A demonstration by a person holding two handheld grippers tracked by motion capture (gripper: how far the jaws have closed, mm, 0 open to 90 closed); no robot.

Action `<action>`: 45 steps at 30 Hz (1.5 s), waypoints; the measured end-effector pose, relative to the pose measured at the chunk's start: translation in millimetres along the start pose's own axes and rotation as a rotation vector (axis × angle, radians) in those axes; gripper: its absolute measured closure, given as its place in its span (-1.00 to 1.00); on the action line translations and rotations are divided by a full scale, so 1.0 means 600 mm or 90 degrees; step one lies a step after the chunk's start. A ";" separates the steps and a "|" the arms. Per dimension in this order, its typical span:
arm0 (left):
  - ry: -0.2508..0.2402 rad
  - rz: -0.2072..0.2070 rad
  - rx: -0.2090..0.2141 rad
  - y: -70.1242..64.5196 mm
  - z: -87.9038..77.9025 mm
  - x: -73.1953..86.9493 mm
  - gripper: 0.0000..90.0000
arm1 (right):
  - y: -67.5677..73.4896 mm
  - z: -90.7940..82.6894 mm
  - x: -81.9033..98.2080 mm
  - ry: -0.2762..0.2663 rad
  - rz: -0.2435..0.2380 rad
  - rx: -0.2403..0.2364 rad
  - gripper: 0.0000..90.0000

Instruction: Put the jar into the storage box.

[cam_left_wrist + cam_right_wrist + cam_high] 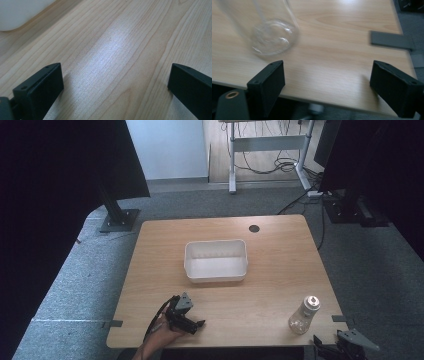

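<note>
A clear bottle [304,315] with a silver cap stands upright near the table's front right corner. Its base [273,37] appears in the right gripper view, up and to the left of the jaws. My right gripper [327,82] hovers at the table's front edge, open, with nothing between its jaws; in the high view the right gripper [325,346] sits just below the bottle. A hand holds my left gripper [199,326] near the front left of the table, pointing right. The left gripper [115,82] is open over bare wood.
A white rectangular bin [216,260] stands mid-table; its corner [15,15] shows in the left gripper view. A dark round hole [254,228] is at the table's far edge. Grey brackets [390,40] stick out at the front corners. Stands and cables surround the table.
</note>
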State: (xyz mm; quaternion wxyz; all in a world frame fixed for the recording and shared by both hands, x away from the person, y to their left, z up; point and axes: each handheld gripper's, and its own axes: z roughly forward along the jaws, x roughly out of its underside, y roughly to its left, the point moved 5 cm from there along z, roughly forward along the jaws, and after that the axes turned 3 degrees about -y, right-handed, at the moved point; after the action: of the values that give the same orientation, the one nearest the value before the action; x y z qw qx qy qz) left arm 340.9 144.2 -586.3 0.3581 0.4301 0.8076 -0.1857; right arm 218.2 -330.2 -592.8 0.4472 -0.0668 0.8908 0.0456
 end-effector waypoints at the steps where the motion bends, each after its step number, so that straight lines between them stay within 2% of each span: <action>1: 0.000 0.000 0.000 0.000 0.000 0.000 -1.00 | -0.001 0.000 -0.001 0.000 0.006 -0.002 -0.74; 4: 0.000 0.000 0.000 0.000 0.000 0.000 -1.00 | 0.000 0.002 -0.002 0.004 0.002 0.001 -0.76; 7: 0.000 0.000 0.000 0.000 0.000 0.000 -1.00 | 0.001 0.005 -0.001 -0.010 0.002 0.003 -0.78; 14: 0.000 0.000 0.000 0.000 0.000 0.000 -1.00 | 0.000 0.004 0.001 -0.019 0.000 0.000 -0.78; 27: 0.000 0.000 0.000 0.000 0.000 0.000 -1.00 | 0.001 0.003 0.000 -0.008 -0.001 -0.004 -0.77; 34: 0.000 0.000 0.000 0.000 0.000 0.000 -1.00 | 0.009 0.001 -0.002 -0.009 -0.008 -0.019 -0.72; 40: 0.000 0.000 0.000 0.000 0.000 0.000 -1.00 | 0.016 -0.007 -0.012 -0.034 -0.008 -0.032 -0.71; 45: 0.000 0.000 0.000 0.000 0.000 0.000 -1.00 | 0.024 -0.018 -0.026 -0.066 -0.001 -0.058 -0.70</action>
State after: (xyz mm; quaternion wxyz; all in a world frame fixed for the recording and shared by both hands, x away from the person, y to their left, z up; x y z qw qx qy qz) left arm 340.8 144.2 -586.3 0.3583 0.4299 0.8076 -0.1859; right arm 216.7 -316.1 -573.8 0.4894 -0.0852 0.8633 0.0888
